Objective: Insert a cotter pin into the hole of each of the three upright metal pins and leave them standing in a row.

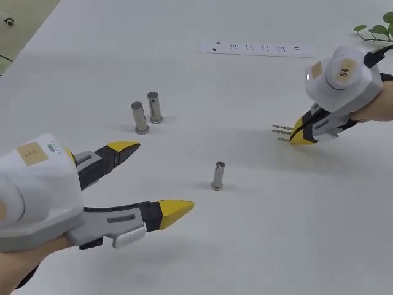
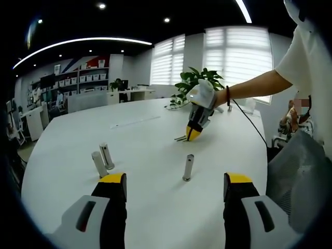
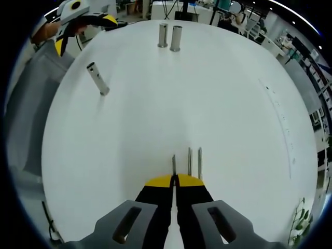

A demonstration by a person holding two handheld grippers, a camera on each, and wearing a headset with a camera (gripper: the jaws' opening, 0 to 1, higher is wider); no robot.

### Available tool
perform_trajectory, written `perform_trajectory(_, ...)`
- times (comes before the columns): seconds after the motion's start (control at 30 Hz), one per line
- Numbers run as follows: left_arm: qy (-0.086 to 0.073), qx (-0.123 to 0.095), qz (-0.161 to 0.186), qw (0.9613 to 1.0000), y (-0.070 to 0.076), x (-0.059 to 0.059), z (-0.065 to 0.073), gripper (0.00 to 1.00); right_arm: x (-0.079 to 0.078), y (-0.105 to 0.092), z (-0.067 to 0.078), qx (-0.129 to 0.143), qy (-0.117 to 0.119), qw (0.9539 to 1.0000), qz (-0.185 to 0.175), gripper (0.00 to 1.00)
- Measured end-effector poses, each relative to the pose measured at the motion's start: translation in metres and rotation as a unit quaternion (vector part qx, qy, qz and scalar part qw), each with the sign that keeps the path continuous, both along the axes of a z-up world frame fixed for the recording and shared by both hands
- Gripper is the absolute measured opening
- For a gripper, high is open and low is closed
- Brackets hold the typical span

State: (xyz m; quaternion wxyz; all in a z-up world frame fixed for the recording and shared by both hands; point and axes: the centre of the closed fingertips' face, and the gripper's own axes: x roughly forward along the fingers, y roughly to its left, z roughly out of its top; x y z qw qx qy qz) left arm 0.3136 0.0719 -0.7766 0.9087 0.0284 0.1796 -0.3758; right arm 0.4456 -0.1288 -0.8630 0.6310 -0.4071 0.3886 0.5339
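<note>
Across the workbench, table (image 1: 202, 258): white and wide; everything below stands or lies on it.

Left gripper (image 1: 158, 177): on the near left in the head view. Its jaws are spread wide, the yellow tips are well apart and nothing is between them. It points toward the lone metal pin and does not touch it.

Right gripper (image 1: 298, 136): on the far right, tilted down with its tips at the table top. Its jaws are pressed together on the near ends of the cotter pins.

Power strip (image 1: 255, 48): white, lying flat along the far side of the table.

Plant (image 1: 376, 27): green leaves at the far right corner.

Metal pins (image 1: 154, 107): three grey cylinders, all upright. Two stand just beside each other on the left.

Lone metal pin (image 1: 218, 175): stands well apart from the other two, between the grippers, with a small hole near its top.

Cotter pins (image 3: 190, 162): three thin steel prongs side by side, sticking out past the right gripper's yellow tips, one of them straight from the seam between the jaws. They are well apart from every metal pin. How many pins the prongs make up cannot be told.
</note>
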Motion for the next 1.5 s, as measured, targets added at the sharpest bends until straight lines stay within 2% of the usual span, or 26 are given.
perform_trajectory(0.27,0.001,-0.006,0.0,1.0,-0.002,0.0,0.002,0.75,-0.009,-0.004,0.006,0.001,-0.011,0.9999,-0.002,0.02)
perform_trajectory(0.5,0.01,-0.014,0.007,0.9998,-0.003,0.0,0.003,0.72,-0.018,0.0,0.017,0.009,-0.029,0.9995,0.009,0.02)
perform_trajectory(0.73,0.014,-0.024,0.011,0.9996,-0.004,0.0,0.006,0.69,-0.03,0.015,0.036,0.028,-0.052,0.9977,0.033,0.02)
perform_trajectory(1.0,0.021,-0.033,0.007,0.9992,-0.011,-0.004,0.008,0.65,-0.047,0.034,0.054,0.042,-0.069,0.9944,0.069,0.02)
perform_trajectory(1.37,0.032,-0.043,-0.004,0.9986,-0.02,-0.008,0.012,0.58,-0.072,0.062,0.076,0.066,-0.09,0.9875,0.112,0.02)
perform_trajectory(1.5,0.04,-0.052,-0.006,0.9978,-0.024,-0.008,0.014,0.55,-0.082,0.072,0.085,0.078,-0.099,0.9842,0.125,0.02)
